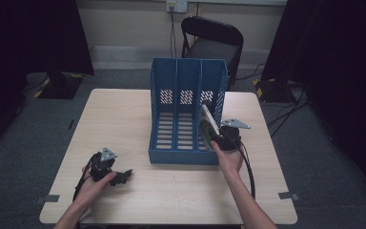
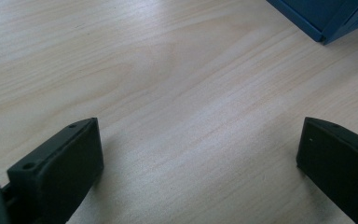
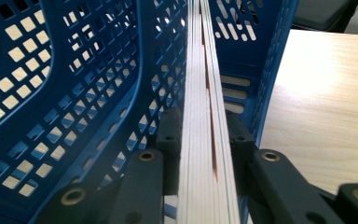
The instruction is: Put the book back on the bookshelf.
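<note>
Right gripper view: thin white-paged book [image 3: 205, 116], orange streak along edge.

— What lies between the jaws of the left gripper [image 2: 199, 161]?
— Bare wooden table [image 2: 168, 84]; the two black jaws stand wide apart, one at each lower corner, holding nothing.
— Anything farther off?
— A corner of a blue file rack [image 2: 328, 18], far right, resting on the table.
</note>
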A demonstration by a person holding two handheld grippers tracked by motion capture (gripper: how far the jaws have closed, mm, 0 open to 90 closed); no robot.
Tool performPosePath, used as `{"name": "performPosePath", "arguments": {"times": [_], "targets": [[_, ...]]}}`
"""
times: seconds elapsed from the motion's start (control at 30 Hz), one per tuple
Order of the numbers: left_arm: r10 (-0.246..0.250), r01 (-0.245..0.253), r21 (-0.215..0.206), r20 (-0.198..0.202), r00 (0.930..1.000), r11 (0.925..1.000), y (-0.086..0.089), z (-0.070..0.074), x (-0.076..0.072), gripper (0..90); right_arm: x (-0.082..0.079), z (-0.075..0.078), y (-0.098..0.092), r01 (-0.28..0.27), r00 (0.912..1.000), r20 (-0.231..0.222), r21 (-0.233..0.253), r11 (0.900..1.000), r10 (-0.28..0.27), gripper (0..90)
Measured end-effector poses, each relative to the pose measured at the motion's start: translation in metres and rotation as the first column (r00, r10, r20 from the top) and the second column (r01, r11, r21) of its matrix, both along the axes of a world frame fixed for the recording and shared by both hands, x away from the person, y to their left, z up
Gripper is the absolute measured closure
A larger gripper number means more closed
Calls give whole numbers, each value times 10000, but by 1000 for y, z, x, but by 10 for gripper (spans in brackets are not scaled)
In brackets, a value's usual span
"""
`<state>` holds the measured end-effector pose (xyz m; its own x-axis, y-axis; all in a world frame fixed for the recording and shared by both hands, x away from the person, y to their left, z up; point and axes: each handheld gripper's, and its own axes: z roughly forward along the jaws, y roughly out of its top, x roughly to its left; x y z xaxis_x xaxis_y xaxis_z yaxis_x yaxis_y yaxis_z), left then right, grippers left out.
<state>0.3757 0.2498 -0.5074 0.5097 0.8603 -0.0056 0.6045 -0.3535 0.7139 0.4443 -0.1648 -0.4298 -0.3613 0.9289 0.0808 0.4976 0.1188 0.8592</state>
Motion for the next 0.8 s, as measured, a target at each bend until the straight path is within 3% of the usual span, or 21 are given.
{"name": "performPosePath", "arguments": {"times": [0.23,0.4,0.63,0.77,0.8], "targets": [[-3,3,6,1,10000,10000,0,0,0,0,-3,0,7,-430,9990,141,-88,9990,432,622],[-1,1,2,3,10000,10000,0,0,0,0,3,1,5,-431,9990,-85,-14,9991,430,611],[-3,3,19,11,10000,10000,0,0,0,0,7,0,7,-564,9968,-581,-161,9983,554,628],[-4,4,18,12,10000,10000,0,0,0,0,8,-1,7,-436,9968,-679,-292,9986,416,677],[-5,5,20,11,10000,10000,0,0,0,0,9,-1,7,-335,9974,-656,-437,9985,306,734]]}}
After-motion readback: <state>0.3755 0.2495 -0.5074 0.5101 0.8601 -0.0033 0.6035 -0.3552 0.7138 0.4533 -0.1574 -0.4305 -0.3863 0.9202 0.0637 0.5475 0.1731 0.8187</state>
